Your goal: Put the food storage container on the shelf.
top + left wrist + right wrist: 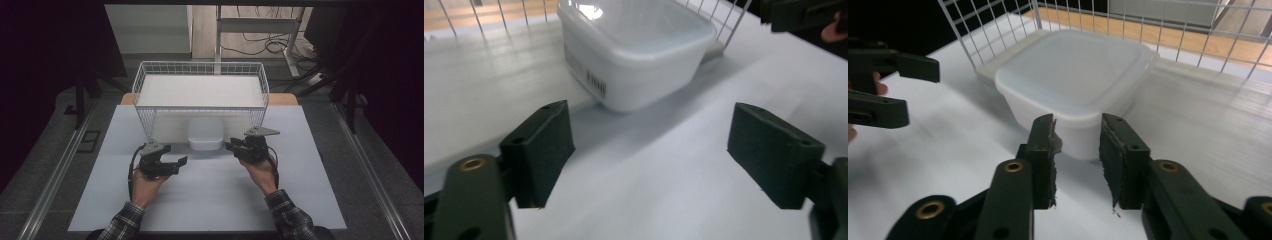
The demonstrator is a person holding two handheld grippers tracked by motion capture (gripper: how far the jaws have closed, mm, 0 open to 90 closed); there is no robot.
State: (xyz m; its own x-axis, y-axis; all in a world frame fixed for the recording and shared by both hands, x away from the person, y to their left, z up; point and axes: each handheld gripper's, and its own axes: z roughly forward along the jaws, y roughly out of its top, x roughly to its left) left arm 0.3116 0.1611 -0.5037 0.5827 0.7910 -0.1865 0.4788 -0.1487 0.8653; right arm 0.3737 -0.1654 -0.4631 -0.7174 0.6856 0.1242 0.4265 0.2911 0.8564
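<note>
A white, translucent plastic container (205,134) with a lid sits on the white table sheet, right against the front wall of a white wire basket (200,64). My left gripper (176,164) hovers to its lower left, jaws spread wide with nothing between them. In the left gripper view the container (634,50) lies ahead of the left gripper (649,145), with a barcode label on its side. My right gripper (231,146) is just right of the container. In the right gripper view the right gripper (1078,145) has a narrow empty gap, and the container (1078,75) is close behind its tips.
The basket's wires (1148,30) rise behind and beside the container, with a white panel lying inside the basket. The white sheet (215,200) spreads wide in front of both hands. Dark floor, rails and cables surround the table.
</note>
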